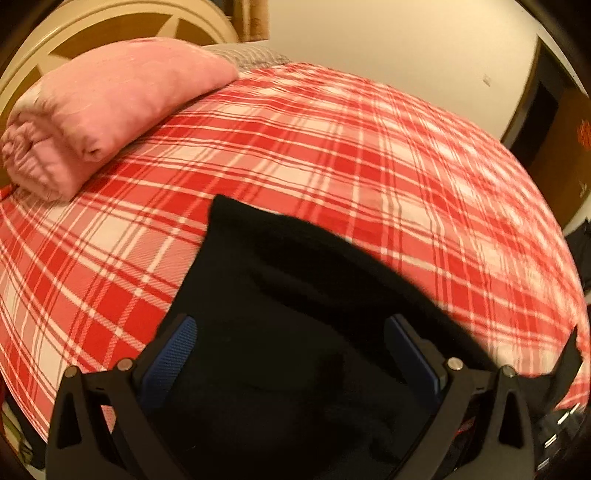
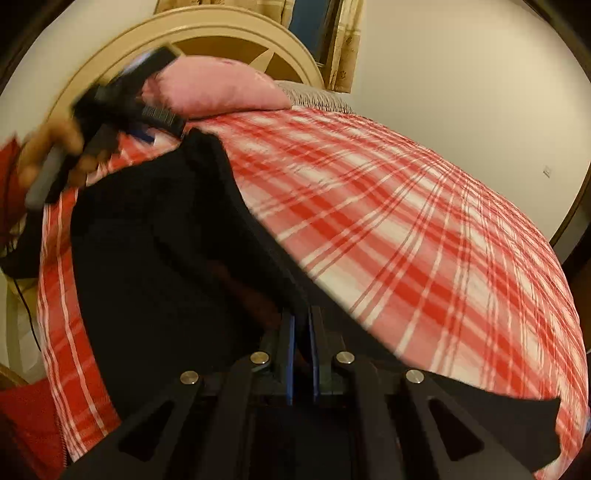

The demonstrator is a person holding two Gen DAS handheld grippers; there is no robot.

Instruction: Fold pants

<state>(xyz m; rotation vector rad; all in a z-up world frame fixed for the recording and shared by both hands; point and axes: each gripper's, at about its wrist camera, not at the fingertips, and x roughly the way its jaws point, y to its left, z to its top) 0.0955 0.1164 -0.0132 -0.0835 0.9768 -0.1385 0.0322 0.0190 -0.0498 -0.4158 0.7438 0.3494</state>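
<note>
The black pants (image 1: 295,280) lie on a bed with a red and white plaid cover (image 1: 332,147). In the left wrist view my left gripper (image 1: 291,350) is open, its blue pads wide apart above the black cloth, which lies between and under the fingers. In the right wrist view my right gripper (image 2: 302,332) is shut on a fold of the pants (image 2: 159,240), the blue pads pinching the cloth edge. The left gripper (image 2: 125,96) with the person's hand shows blurred at the upper left, over the far end of the pants.
A pink pillow (image 1: 110,107) lies at the head of the bed against a cream round headboard (image 1: 92,22). A grey knitted blanket (image 2: 317,98) sits behind it. A cream wall and dark door frame (image 1: 535,110) stand on the right. A red item (image 2: 29,424) is beside the bed.
</note>
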